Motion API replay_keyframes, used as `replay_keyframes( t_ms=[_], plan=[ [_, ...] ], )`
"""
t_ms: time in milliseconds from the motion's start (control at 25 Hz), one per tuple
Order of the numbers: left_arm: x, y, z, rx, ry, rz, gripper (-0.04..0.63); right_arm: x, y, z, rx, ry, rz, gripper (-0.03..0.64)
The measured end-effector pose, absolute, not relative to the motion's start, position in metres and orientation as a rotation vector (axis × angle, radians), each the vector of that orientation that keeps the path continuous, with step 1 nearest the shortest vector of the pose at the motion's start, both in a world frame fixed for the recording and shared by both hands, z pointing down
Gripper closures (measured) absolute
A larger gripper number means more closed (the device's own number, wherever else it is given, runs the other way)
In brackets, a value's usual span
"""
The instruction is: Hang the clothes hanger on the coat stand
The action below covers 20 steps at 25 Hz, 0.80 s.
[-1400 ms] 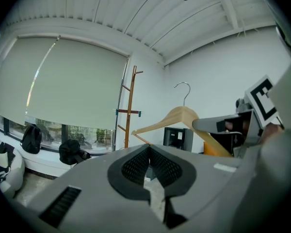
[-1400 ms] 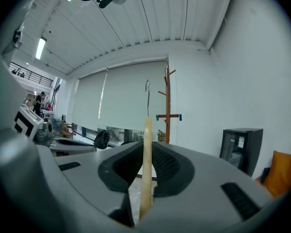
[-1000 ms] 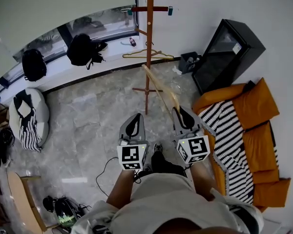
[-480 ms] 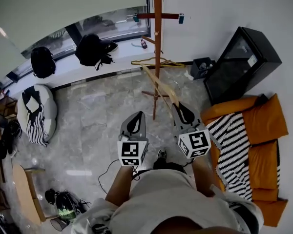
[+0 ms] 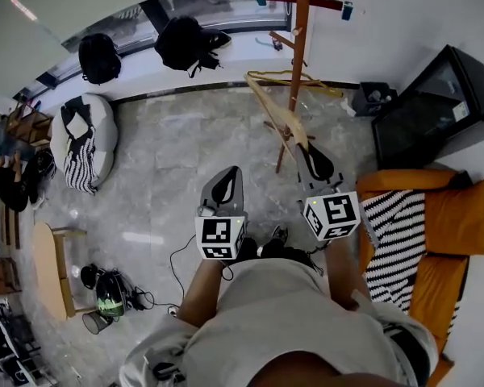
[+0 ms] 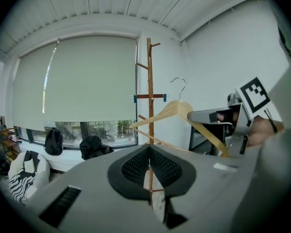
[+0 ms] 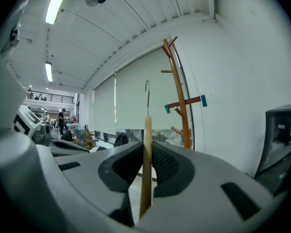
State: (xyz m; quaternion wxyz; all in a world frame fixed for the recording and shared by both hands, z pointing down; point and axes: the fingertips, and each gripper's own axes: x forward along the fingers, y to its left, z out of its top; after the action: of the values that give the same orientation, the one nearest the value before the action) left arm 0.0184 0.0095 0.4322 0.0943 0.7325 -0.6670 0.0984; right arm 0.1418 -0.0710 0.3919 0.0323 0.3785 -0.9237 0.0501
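Pale wooden clothes hanger was clamped in right gripper; left gripper was closed, empty. Swung crookedly, brown wooden coat stand pegs could be missed.

The head camera looks steeply down past the person's chest at the marble floor, with the left claw and right claw close beneath it. Each claw's camera sits low behind its own jaws, facing forward and slightly upward. All three views share the coat stand and the wooden hanger.
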Motion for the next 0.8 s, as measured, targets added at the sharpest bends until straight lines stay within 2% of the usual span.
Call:
replay_keyframes(
  t_ms=[800],
  plan=[
    [-0.043, -0.042, 0.452, 2.205, -1.858, 0.222, 0.586, 0.083, -0.123, 0.400, 1.289, -2.745, 0.206, 0.568]
  ],
)
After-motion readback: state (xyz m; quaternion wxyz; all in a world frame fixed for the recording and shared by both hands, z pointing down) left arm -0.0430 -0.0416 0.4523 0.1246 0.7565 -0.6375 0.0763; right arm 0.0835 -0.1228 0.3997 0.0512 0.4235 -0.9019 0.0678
